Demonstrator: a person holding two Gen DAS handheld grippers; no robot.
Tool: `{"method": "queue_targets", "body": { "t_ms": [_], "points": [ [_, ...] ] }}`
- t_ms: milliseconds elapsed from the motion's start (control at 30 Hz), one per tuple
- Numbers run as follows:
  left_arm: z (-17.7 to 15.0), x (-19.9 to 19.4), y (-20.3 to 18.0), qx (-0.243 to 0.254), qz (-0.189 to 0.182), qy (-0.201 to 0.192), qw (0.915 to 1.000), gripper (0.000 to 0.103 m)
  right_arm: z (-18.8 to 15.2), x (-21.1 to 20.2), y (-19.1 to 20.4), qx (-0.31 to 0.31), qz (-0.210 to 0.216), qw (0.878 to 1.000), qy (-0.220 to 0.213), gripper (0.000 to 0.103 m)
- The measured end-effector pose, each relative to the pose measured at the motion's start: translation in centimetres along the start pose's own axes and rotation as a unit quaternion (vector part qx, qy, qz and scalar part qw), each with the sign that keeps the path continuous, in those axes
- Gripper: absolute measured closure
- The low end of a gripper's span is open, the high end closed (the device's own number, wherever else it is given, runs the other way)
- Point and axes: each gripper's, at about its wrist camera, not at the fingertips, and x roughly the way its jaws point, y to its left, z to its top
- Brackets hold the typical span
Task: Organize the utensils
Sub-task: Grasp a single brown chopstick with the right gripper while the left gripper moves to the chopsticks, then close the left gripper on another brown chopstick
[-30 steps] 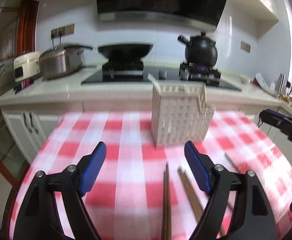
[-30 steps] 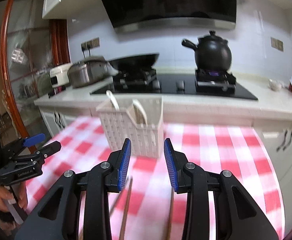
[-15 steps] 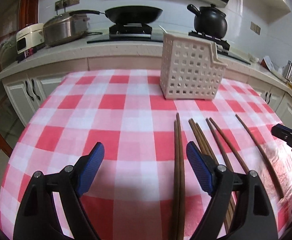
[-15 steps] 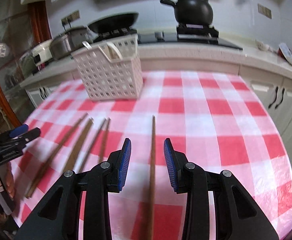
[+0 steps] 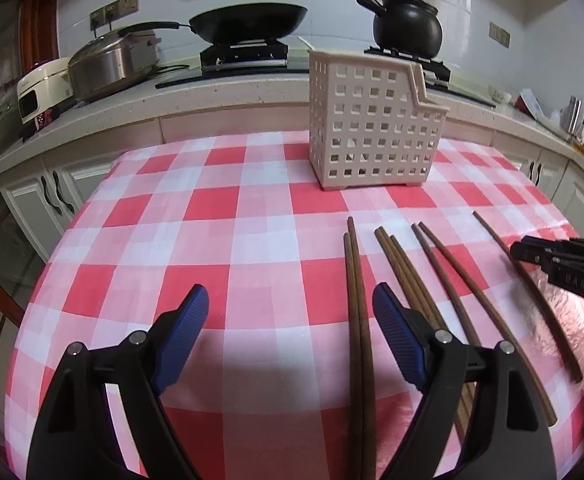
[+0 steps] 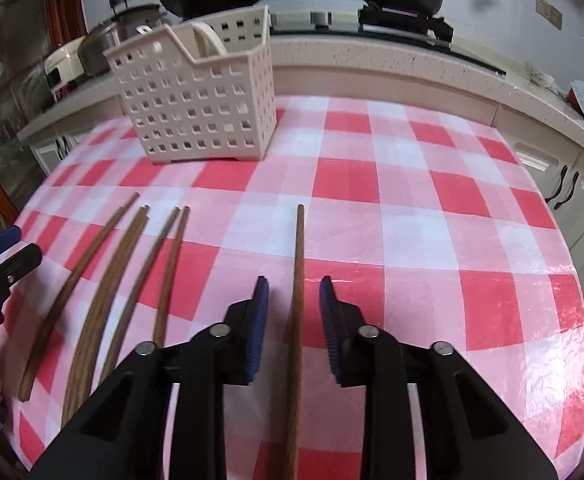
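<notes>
Several brown wooden chopsticks lie on the red-checked tablecloth [image 5: 212,208]. My left gripper [image 5: 290,300] hangs open just above the cloth. One pair of chopsticks [image 5: 353,280] lies between its fingers, close to the right one and untouched. My right gripper [image 6: 293,286] is low over a single chopstick [image 6: 299,240] that runs between its jaws. Those jaws are closing, with a gap still on both sides of the stick. A cream slotted basket [image 6: 196,92] stands farther back with white utensils [image 6: 208,40] in it. The right gripper [image 5: 547,258] also shows at the right edge of the left wrist view.
More chopsticks [image 6: 104,280] fan out left of the right gripper. Behind the round table runs a counter [image 5: 212,92] with a wok [image 5: 248,20], a black pot [image 5: 407,24], a steel pot [image 5: 108,64] and a rice cooker [image 5: 40,88]. Cabinets stand below it.
Both grippers have sunk and tipped down toward the table, so the chopsticks now fill the view. The right jaws have narrowed around the single chopstick. The left jaws stay wide.
</notes>
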Motion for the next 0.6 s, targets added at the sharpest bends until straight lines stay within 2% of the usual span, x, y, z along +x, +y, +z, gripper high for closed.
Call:
{"method": "queue_targets", "body": {
  "t_ms": [233,467,600],
  "points": [
    [0.3,1.6,0.3,0.001,-0.006,0.023,0.9997,0.022,0.3,0.9,-0.3,-0.013,-0.014,1.000,0.022,0.085],
    [0.4,3.0,-0.5,0.012,-0.016,0.048,0.9987,0.035,0.3,1.5,-0.1,-0.023,-0.013,0.999,0.027,0.090],
    [0.5,3.9,-0.9,0.018,-0.016,0.060,0.9979,0.036,0.3,1.4,-0.3,-0.019,-0.008,0.999,0.025,0.091]
  ]
}}
